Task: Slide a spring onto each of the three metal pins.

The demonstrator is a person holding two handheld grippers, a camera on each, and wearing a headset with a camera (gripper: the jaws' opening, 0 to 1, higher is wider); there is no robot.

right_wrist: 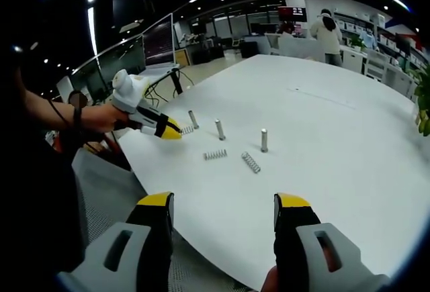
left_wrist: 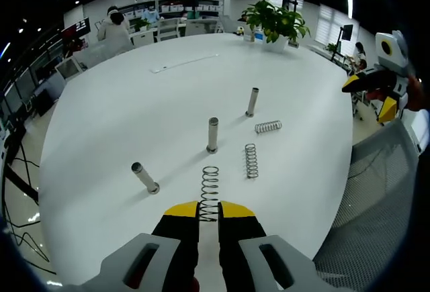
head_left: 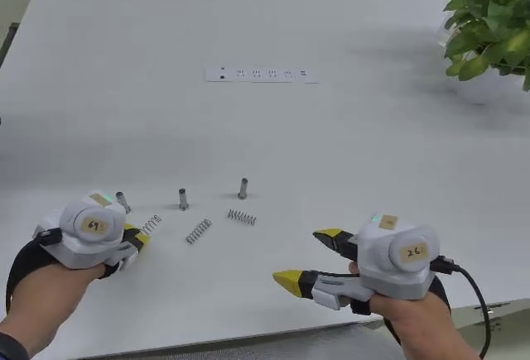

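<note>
On the white table [head_left: 348,136], our right gripper [right_wrist: 225,201] hangs spread and empty at five o'clock. Our left gripper [left_wrist: 209,210] pinches the nearest spring [left_wrist: 210,183] by its end, seven o'clock of the pins [left_wrist: 213,134]. Held so thinly, it may buckle and flick free.

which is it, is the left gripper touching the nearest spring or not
Touching. The left gripper view shows the near end of the nearest spring between the yellow tips of the left gripper, its coils against both tips with no gap.
</note>
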